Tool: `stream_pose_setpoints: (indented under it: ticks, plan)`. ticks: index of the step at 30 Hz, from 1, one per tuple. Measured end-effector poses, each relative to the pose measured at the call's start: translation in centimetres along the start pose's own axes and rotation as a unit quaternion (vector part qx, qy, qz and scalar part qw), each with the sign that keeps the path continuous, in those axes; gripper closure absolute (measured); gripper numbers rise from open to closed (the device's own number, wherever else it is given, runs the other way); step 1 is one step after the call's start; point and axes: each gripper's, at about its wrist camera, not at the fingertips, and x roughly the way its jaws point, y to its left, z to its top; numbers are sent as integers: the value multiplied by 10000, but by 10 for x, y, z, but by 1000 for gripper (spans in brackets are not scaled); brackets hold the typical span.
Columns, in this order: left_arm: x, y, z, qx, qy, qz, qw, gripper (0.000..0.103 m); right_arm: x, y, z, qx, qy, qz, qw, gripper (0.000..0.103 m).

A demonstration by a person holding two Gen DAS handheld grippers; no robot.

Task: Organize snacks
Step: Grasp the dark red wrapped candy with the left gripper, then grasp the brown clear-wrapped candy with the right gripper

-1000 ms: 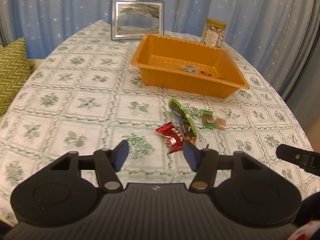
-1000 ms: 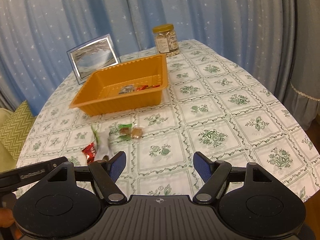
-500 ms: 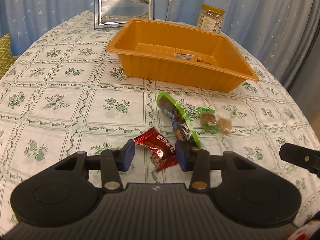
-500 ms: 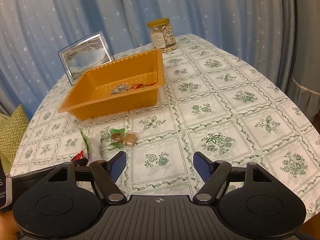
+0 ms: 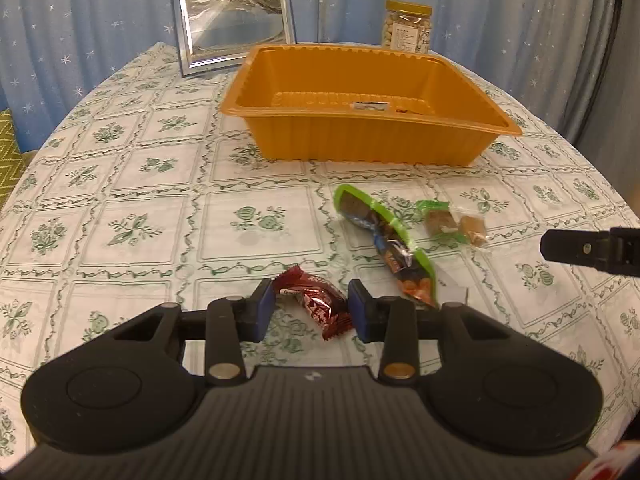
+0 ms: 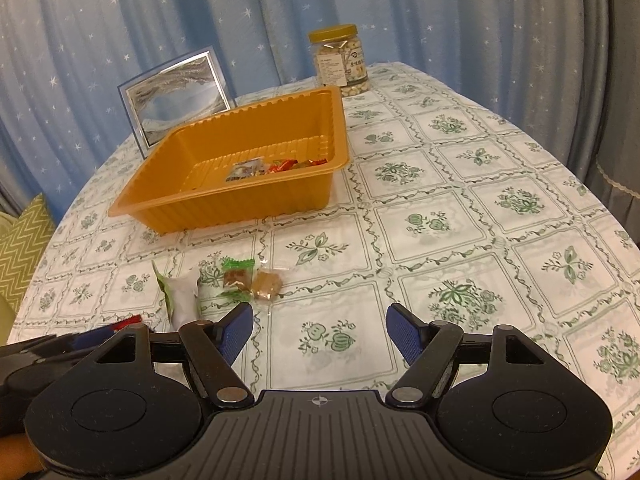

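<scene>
Left tool (image 5: 311, 310), just narrowed, pinching crinkly red foil candy (image 5: 316, 304) low over the worktop (image 5: 140, 200); right tool (image 6: 320, 330) wide, empty. Beyond: glossy green packet (image 5: 384, 232), ribbed orange plastic tray (image 5: 360, 140), floral cloth, starry blue curtain (image 5: 100, 8).

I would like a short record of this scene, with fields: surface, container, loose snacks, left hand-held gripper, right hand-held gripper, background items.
surface: table with green-patterned cloth
container: orange tray, a few wrapped snacks inside
loose snacks: red candy; green packet; two small sweets, all in front of the tray
left hand-held gripper: jaws have just been closing, red candy between them, pads at its sides, firm grip unclear
right hand-held gripper: open, nothing between the jaws
background items: nut jar; picture frame; blue curtain
</scene>
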Motion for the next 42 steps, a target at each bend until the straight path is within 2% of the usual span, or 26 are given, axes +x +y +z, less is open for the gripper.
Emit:
stream_pose_setpoints:
  ticks: [2, 4, 11, 15, 16, 17, 28, 30, 32, 40, 41, 42]
  plan:
    - [-2, 2, -1, -79, -9, 200, 9998, 51, 3, 0, 1, 6, 13, 0, 10000, 29]
    - [-6, 2, -3, -143, -47, 224, 9996, 51, 5, 1, 2, -11, 6, -12, 10000, 29]
    - [-2, -7, -5, -69, -83, 256, 9996, 64, 14, 2, 3, -84, 37, -30, 10000, 29]
    - [1, -2, -1, 33, -108, 135, 9998, 71, 21, 3, 4, -151, 60, -20, 9999, 29]
    - [2, 0, 0, 54, -105, 121, 9999, 82, 22, 3, 5, -166, 56, -12, 9998, 29]
    - [2, 1, 0, 70, -104, 122, 9998, 86, 24, 4, 6, -181, 49, 2, 9998, 29]
    - [1, 6, 0, -31, -119, 92, 9999, 86, 52, 20, 14, -576, 55, 141, 9982, 30]
    - [0, 7, -1, -55, -119, 66, 9999, 86, 57, 24, 13, -711, 111, 148, 9973, 54]
    - [-2, 6, -2, -52, -125, 51, 9999, 86, 62, 27, 12, -757, 131, 135, 9970, 57]
    - [-4, 4, -3, -58, -118, 8, 9999, 86, 74, 39, 12, -953, 130, 133, 9953, 58]
    - [-5, 4, -3, -63, -119, 10, 9999, 86, 74, 41, 11, -996, 133, 118, 9949, 64]
    - [-6, 4, -3, -64, -120, 14, 9999, 86, 73, 42, 10, -1029, 138, 115, 9945, 74]
